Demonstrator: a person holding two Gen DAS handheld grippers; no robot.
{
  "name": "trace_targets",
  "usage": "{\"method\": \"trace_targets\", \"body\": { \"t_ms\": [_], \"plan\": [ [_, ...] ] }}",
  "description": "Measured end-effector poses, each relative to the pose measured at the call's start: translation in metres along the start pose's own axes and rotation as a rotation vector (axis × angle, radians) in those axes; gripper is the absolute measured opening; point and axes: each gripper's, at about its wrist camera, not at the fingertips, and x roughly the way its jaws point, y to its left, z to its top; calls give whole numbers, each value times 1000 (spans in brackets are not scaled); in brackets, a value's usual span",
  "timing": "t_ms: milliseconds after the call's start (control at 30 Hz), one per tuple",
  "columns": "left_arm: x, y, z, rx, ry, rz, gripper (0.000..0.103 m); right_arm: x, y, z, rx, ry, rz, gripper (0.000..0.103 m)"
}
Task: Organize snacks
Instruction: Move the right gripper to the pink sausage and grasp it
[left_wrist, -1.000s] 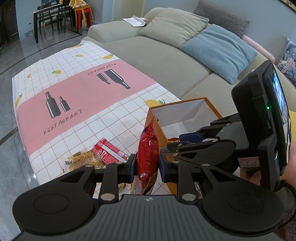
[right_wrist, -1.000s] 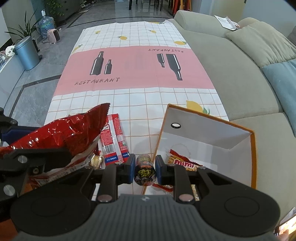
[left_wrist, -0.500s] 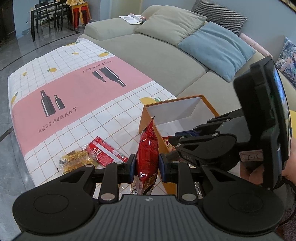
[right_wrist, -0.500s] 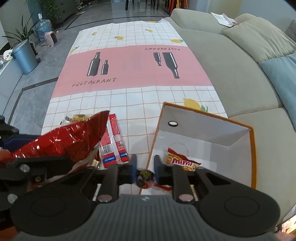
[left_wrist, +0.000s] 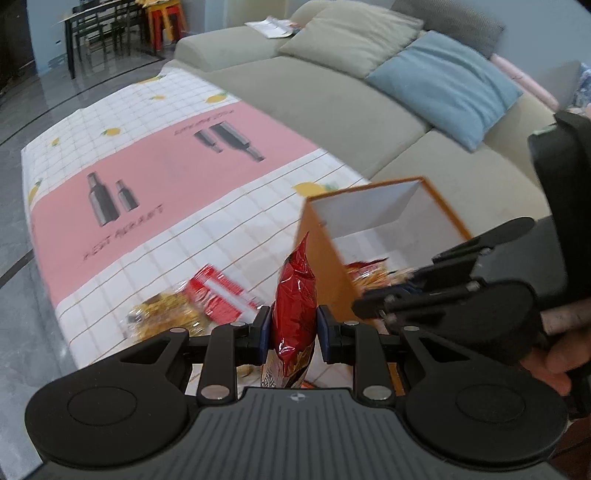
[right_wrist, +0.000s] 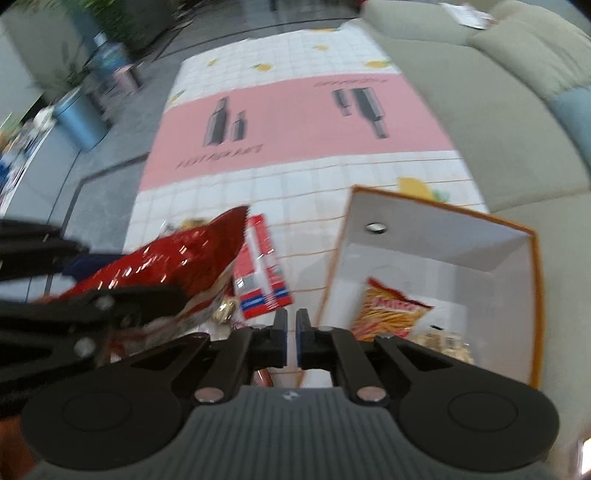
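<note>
My left gripper (left_wrist: 290, 328) clenches the red bag (left_wrist: 295, 295); right gripper (right_wrist: 290, 334) closed, empty. I should lift the bag clear over the box (left_wrist: 325, 258) rim.

A: The whole right wrist view is smeared; print on the flat red-and-blue snack packet (right_wrist: 260, 273) beside the orange-rimmed white cardboard box (right_wrist: 532, 295) can't be read.

B: And the shiny red foil chip bag (left_wrist: 295, 306) left of that box loses its bottom behind the left gripper's (left_wrist: 291, 328) body.
</note>
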Motion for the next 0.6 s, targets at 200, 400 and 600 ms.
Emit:
{"method": "trace_targets", "body": {
  "t_ms": [200, 400, 600],
  "plan": [
    [14, 33, -22, -58, 61, 38, 28, 47, 43, -18, -190, 98, 76, 8],
    [27, 64, -45, -144, 111, 30, 28, 103, 74, -28, -209, 246, 14, 20],
    [37, 80, -55, -192, 133, 15, 28, 139, 75, -28, -150, 320, -32, 20]
  ]
}}
